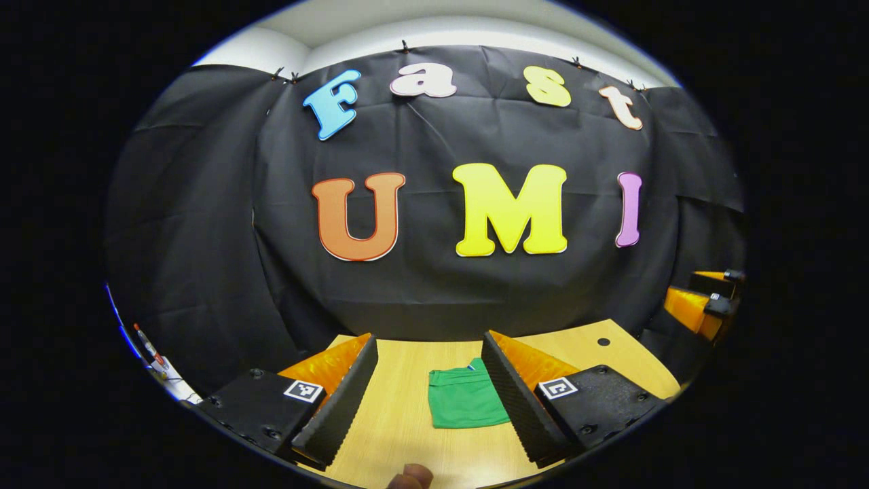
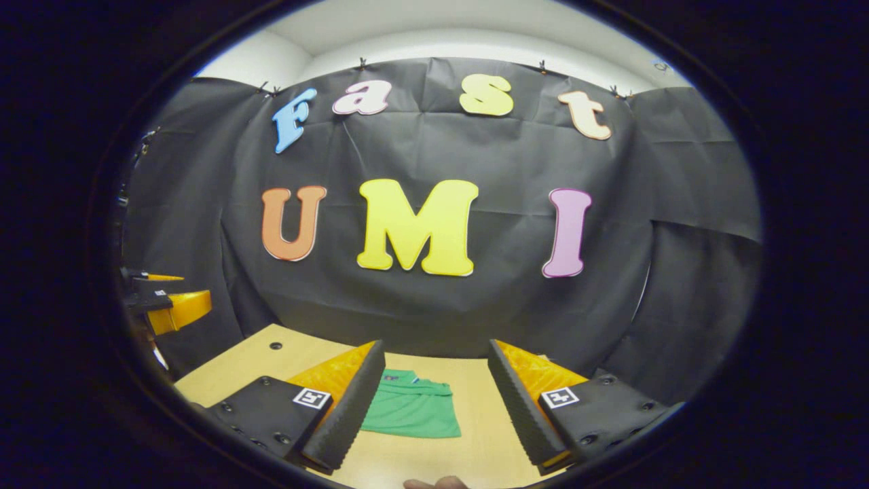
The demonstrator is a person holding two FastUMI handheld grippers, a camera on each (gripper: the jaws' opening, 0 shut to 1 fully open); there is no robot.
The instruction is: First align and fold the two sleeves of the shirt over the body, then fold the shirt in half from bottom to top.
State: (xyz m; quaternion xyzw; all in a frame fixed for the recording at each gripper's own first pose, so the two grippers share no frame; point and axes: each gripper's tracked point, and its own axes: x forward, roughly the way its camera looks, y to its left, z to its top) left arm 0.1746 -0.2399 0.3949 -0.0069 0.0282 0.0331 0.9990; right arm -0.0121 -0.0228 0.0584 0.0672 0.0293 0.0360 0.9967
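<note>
On the pale wooden surface (image 1: 407, 421) ahead of you lies the green fabric shirt (image 1: 465, 401), already folded into a compact, roughly rectangular bundle with soft, slightly rumpled edges. From the left gripper view it sits between your left claw (image 1: 429, 401)'s two fingers, closer to the right-hand one, which hides part of its edge. Those fingers are wedge-shaped with ribbed, foam-like inner pads (image 1: 343, 407), and they stand spread wide, released, gripping nothing. Your right claw (image 1: 706, 302) shows at the far right edge of that view, well apart from the shirt.

From the right gripper view the same shirt (image 2: 414, 411) lies flat on the surface (image 2: 489, 414), its collar end toward the wall, just beside the inner pad of the left-hand finger. Your right claw (image 2: 434, 404) is likewise spread open and empty, both ribbed pads (image 2: 519, 407) clear of the cloth. Your left claw (image 2: 166, 302) appears at the left edge, held above the surface; whether it is open cannot be told from here. Creased black cloth (image 2: 441, 319) forms the wall behind. A small round dark hole (image 2: 275, 346) marks the surface near its corner.
</note>
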